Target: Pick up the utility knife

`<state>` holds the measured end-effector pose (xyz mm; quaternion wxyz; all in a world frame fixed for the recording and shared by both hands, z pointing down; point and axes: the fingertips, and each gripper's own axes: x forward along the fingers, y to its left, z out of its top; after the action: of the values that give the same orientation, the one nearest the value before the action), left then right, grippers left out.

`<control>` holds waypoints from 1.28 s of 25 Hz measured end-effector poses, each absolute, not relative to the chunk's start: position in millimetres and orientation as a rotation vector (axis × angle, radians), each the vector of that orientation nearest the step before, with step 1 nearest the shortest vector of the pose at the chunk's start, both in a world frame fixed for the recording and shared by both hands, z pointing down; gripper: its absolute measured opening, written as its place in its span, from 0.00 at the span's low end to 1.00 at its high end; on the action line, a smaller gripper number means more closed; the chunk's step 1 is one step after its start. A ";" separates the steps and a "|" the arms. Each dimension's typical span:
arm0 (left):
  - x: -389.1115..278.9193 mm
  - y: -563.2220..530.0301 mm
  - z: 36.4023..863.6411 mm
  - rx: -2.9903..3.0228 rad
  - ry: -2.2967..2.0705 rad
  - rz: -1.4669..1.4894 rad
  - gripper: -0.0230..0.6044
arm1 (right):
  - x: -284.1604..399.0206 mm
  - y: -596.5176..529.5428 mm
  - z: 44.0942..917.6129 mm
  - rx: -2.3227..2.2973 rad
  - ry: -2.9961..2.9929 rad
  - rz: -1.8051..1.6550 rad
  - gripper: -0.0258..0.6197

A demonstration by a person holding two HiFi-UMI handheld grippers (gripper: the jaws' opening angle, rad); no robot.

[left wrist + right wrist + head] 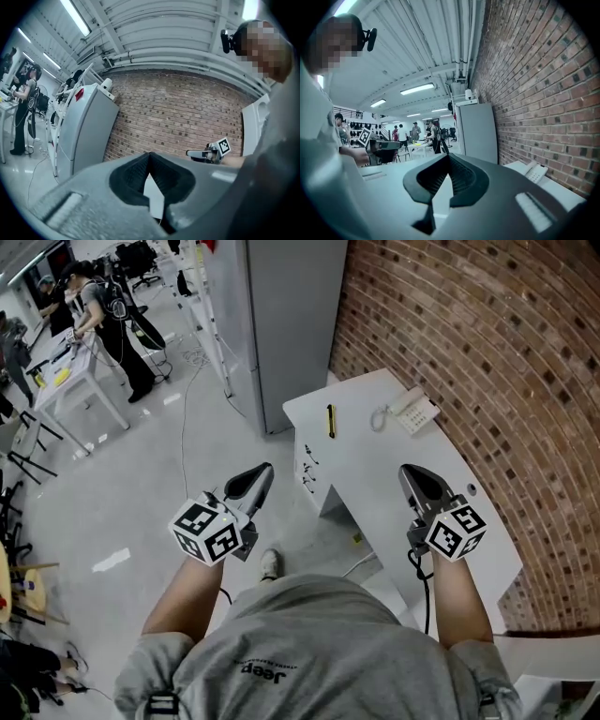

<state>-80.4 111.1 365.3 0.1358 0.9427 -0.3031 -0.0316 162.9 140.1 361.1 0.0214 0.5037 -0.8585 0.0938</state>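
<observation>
The top of the white table (394,474) is mostly clear from its near end to the utility knife (331,421) at the far left edge. A brick wall (487,352) closes the right side, a grey cabinet (281,324) stands just beyond the far end, and a telephone (412,412) sits far right, apart from the knife. Open floor (169,456) lies left.

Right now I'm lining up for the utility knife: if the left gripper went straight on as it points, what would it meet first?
Probably the white table, at its far corner by the utility knife; the left gripper aims there. If it clears the top, the brick wall; height unclear.
</observation>
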 end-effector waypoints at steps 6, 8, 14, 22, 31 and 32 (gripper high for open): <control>-115.3 -8.4 365.5 2.761 -0.803 -0.027 0.04 | 124.5 30.0 354.2 1.637 -2.627 0.279 0.05; -125.0 -44.0 362.7 2.771 -0.782 -0.017 0.04 | 113.3 -2.3 349.8 1.656 -2.621 0.271 0.05; -142.7 -124.5 360.2 2.776 -0.730 -0.026 0.04 | 95.7 -73.6 346.8 1.691 -2.584 0.268 0.05; -129.2 -184.1 368.4 2.760 -0.690 -0.010 0.04 | 112.4 -129.5 357.5 1.708 -2.560 0.312 0.05; -68.3 -227.2 400.6 2.705 -0.783 0.089 0.04 | 167.5 -195.3 389.2 1.594 -2.662 0.393 0.05; -62.4 -232.7 403.7 2.694 -0.811 0.100 0.04 | 173.2 -205.1 391.3 1.570 -2.680 0.394 0.05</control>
<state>-62.4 -232.7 403.7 0.1623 0.9443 -0.2842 0.0352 173.2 -205.1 391.3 0.0055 0.5016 -0.8559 0.1257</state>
